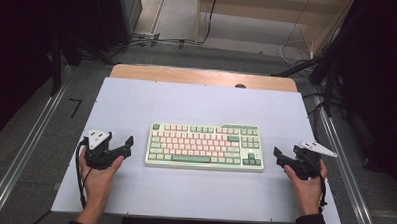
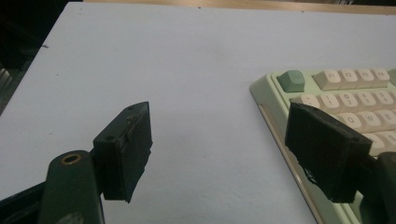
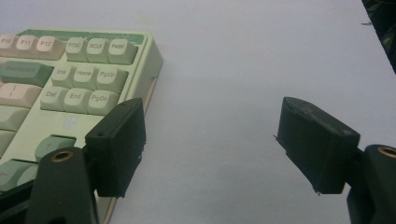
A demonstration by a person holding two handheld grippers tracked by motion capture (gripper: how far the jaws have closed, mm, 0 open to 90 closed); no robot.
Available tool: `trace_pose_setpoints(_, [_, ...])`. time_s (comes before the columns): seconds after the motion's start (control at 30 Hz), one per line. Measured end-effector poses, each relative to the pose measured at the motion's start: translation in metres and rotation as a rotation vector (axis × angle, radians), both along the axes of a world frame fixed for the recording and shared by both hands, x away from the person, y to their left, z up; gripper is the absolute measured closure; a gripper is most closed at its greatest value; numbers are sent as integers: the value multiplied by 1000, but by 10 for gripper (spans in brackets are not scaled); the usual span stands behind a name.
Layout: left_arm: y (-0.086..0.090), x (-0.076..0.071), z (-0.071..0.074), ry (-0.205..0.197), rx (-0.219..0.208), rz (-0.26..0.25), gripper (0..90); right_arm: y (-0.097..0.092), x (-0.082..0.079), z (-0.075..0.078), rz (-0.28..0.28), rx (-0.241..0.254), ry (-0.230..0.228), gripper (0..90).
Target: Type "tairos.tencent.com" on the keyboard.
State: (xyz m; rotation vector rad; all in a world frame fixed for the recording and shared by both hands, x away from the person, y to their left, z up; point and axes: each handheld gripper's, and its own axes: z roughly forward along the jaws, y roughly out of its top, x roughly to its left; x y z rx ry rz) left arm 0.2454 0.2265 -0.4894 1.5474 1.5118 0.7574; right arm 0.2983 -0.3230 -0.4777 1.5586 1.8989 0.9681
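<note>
While the pale mat point(image 1: 133, 190) covers nearly the whole table, we keep the green-and-cream keyboard point(image 1: 205, 146) lying flat at its centre, untouched. Our left gripper point(image 1: 127, 145) waits at nine o'clock of it, jaws spread wide and empty; the right gripper point(image 1: 277, 157) mirrors it at three o'clock, jaws likewise apart with nothing between them. Seen from the left gripper view, the keyboard's point(image 2: 322, 102) corner sits just beside one jaw. Our worry from here: if one side closes in ahead of the other, we judge the board could skid or twist across the smooth mat, and a jaw riding high might press keycaps point(image 3: 84, 77) instead of the case edge.
</note>
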Motion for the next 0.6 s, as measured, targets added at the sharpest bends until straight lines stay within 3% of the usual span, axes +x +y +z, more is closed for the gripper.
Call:
trace_pose_setpoints(0.27, [1,-1,1,-6,-17,-4,253,3,0,0,13,-1,2,222])
trace_pose_setpoints(0.6, [-5,-4,5,-14,-46,-54,335,12,-1,2,45,5,-6,234])
